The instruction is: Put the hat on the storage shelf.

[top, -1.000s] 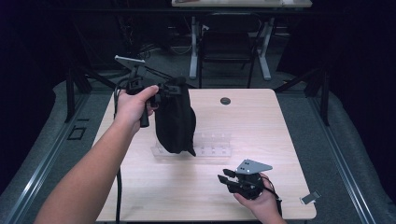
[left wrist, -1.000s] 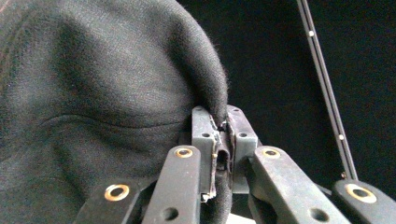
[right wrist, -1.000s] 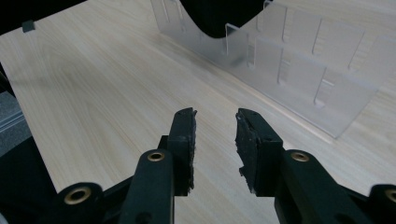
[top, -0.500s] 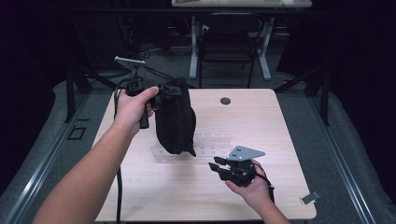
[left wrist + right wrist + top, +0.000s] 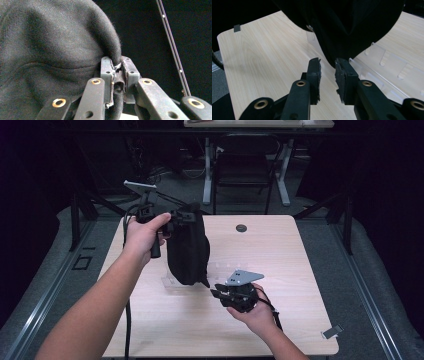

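The jaws of the left gripper (image 5: 117, 75) are closed tight on a fold at the top edge of the black fabric bag (image 5: 187, 250), which hangs from them above the worktop (image 5: 300, 265), toward its left edge and roughly midway between far and near. The jaws of the right gripper (image 5: 327, 72) stand partly open and empty, pointed at the bag's lowest corner and just short of it.

The step in hand is judged to be taking that lower corner. Keep the left gripper high so the cloth hangs taut. Bring the right jaws around the corner hem, not the loose body of the cloth. Close only once fabric sits between both pads. Avoid the clear plastic rack (image 5: 384, 67) lying on the worktop just behind the bag.
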### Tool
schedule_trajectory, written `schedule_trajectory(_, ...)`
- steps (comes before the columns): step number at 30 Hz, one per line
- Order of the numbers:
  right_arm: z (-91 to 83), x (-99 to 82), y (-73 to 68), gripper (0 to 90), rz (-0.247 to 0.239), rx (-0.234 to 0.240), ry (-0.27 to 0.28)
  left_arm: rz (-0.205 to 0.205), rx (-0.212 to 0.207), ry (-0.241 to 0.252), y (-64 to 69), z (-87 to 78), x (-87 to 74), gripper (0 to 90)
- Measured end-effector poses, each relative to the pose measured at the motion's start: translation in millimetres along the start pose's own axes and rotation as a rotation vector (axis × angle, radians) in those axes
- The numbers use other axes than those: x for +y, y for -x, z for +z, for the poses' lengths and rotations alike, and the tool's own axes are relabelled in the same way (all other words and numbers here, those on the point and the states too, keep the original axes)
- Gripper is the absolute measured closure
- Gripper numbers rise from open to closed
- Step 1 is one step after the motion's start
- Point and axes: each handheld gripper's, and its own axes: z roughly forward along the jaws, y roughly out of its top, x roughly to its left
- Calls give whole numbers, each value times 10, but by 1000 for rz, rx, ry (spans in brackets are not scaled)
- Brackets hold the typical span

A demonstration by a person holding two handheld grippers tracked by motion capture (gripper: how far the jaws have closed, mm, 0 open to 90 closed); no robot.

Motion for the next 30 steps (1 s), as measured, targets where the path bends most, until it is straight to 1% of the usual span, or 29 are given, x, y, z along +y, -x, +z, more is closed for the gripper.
schedule_trajectory(1, 17, 17, -8, 735, 4, -3, 4, 0, -1, -1, 0, 0, 1, 824)
schedule_trajectory(11, 158, 187, -70, 749, -28, 1, 0, 2, -5, -2, 7, 16, -7, 824)
schedule_trajectory(15, 188, 225, -88, 765, -39, -10, -5, 4, -2, -1, 12, 16, -11, 824)
schedule_trajectory(16, 194, 231, -89, 767, -37, -9, 2, 4, -1, -1, 13, 15, -11, 824)
schedule_trajectory(22, 211, 245, -80, 773, -35, -17, -3, 3, -2, 2, 10, 13, -12, 824)
schedule_trajectory(24, 223, 248, -89, 774, -32, -18, 4, 4, -1, 2, 11, 15, -11, 824)
schedule_trajectory(28, 227, 260, -99, 796, -52, -26, -10, 3, -6, 2, 6, 18, -6, 820)
schedule_trajectory(30, 218, 258, -106, 809, -71, -37, -13, 4, -11, 8, 5, 20, -4, 798)
